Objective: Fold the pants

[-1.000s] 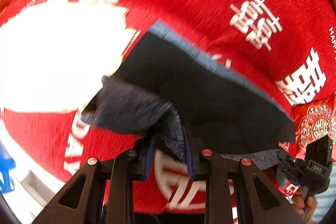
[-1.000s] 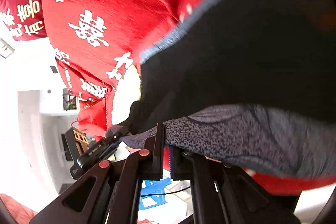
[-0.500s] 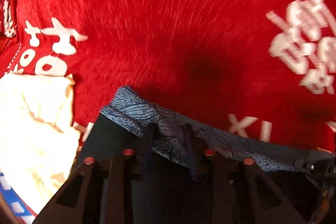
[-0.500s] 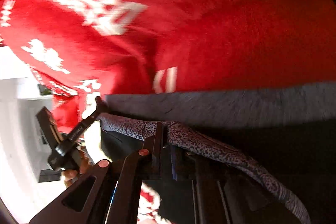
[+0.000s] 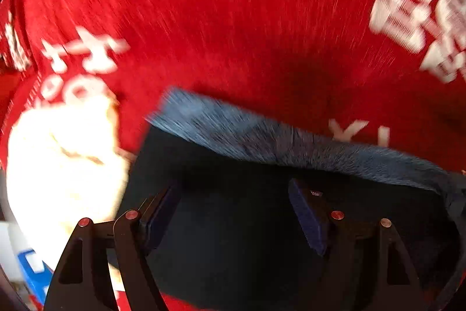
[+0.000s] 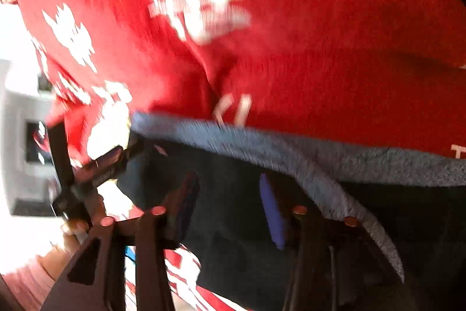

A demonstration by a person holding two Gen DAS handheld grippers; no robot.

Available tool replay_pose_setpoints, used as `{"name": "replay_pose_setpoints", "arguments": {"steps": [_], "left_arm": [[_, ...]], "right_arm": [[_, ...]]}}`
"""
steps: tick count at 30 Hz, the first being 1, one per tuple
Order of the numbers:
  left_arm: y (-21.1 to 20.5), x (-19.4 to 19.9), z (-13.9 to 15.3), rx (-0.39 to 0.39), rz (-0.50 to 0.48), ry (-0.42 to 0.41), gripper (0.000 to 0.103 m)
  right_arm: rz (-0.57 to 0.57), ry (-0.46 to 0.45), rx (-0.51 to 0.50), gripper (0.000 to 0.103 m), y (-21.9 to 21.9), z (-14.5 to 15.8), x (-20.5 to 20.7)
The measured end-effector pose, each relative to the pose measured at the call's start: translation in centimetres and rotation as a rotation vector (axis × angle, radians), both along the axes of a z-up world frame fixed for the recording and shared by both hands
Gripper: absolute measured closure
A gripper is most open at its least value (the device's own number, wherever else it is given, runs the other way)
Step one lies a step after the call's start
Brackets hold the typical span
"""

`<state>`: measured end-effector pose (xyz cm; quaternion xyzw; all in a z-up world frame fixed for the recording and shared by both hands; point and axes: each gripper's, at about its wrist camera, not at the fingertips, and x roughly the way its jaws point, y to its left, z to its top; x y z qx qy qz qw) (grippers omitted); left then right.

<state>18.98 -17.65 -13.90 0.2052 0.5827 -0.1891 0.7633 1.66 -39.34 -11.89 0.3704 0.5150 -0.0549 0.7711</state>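
Blue-padded jaws of the left gripper (image 5: 234, 212) stand wide apart low in the left wrist frame, having just been opening, nothing pinched between them; the right gripper (image 6: 230, 207) has likewise just been opening, its jaws apart over dark cloth. Beneath both lie the pants (image 5: 262, 223), waistband (image 5: 291, 145) stretched across mid-frame, seemingly laid down to finish a fold. Beyond, the red cloth (image 5: 247, 19) fills the upper frame; a pale bundle (image 5: 64, 159) sits at left

Matt dark cloth pants (image 5: 247, 238) on red woven bedspread (image 5: 233, 19).
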Motion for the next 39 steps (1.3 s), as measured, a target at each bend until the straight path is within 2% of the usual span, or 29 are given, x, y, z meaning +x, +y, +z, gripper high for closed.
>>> {"name": "replay_pose_setpoints", "arguments": {"steps": [1, 2, 3, 4, 7, 8, 9, 10, 12, 15, 23, 28, 31, 35, 39], "left_arm": [[-0.6, -0.1, -0.8, 0.029, 0.006, -0.033, 0.024], [-1.4, -0.1, -1.1, 0.049, 0.0, -0.073, 0.015], [-1.9, 0.0, -1.5, 0.059, -0.001, -0.089, 0.013], [-2.4, 0.2, -1.8, 0.071, 0.002, -0.095, 0.013], [-3.0, 0.2, -1.2, 0.084, 0.007, -0.082, 0.012], [-2.9, -0.1, -0.6, 0.076, -0.002, -0.068, 0.012], [-2.9, -0.5, 0.0, 0.069, -0.011, -0.062, 0.012], [-2.8, -1.1, 0.7, 0.065, -0.025, -0.06, 0.012], [-2.8, -3.5, 2.0, 0.053, -0.06, -0.048, 0.012], [-3.3, -7.9, 3.5, 0.034, -0.123, -0.02, 0.012], [-6.5, -21.0, 4.6, 0.01, -0.341, 0.092, 0.012], [-8.4, -27.5, 5.0, -0.028, -0.468, 0.156, 0.012], [-9.1, -30.8, 5.1, -0.038, -0.543, 0.142, 0.012], [-9.1, -33.5, 5.2, -0.081, -0.581, 0.169, 0.012], [-8.7, -35.4, 5.3, -0.096, -0.633, 0.16, 0.012]], "right_arm": [[0.022, 0.048, -0.046, 0.057, 0.5, -1.2, 0.5], [0.031, 0.07, -0.068, 0.057, 0.6, -1.8, 0.7], [0.041, 0.097, -0.107, 0.062, 0.4, -2.8, 0.6], [0.039, 0.098, -0.138, 0.067, 0.1, -3.3, 0.7], [-0.031, 0.057, -0.171, 0.065, -1.3, -2.4, -0.1], [-0.065, 0.042, -0.15, 0.065, -2.0, -2.0, -0.6], [-0.083, 0.026, -0.124, 0.062, -2.4, -1.6, -1.0], [-0.102, 0.001, -0.096, 0.053, -2.8, -1.0, -1.9], [-0.103, -0.03, -0.092, 0.044, -2.7, 0.3, -3.7], [-0.1, -0.045, -0.103, 0.044, -1.6, 2.1, -6.9], [-0.258, 0.07, -0.125, 0.044, 0.4, 2.5, -19.8], [-0.389, 0.148, -0.144, 0.044, 1.7, 1.9, -27.9], [-0.472, 0.18, -0.157, 0.044, 3.2, 1.4, -32.2], [-0.579, 0.212, -0.163, 0.044, 5.6, 0.3, -38.0], [-0.657, 0.228, -0.16, 0.044, 7.8, -0.7, -43.3]]}}
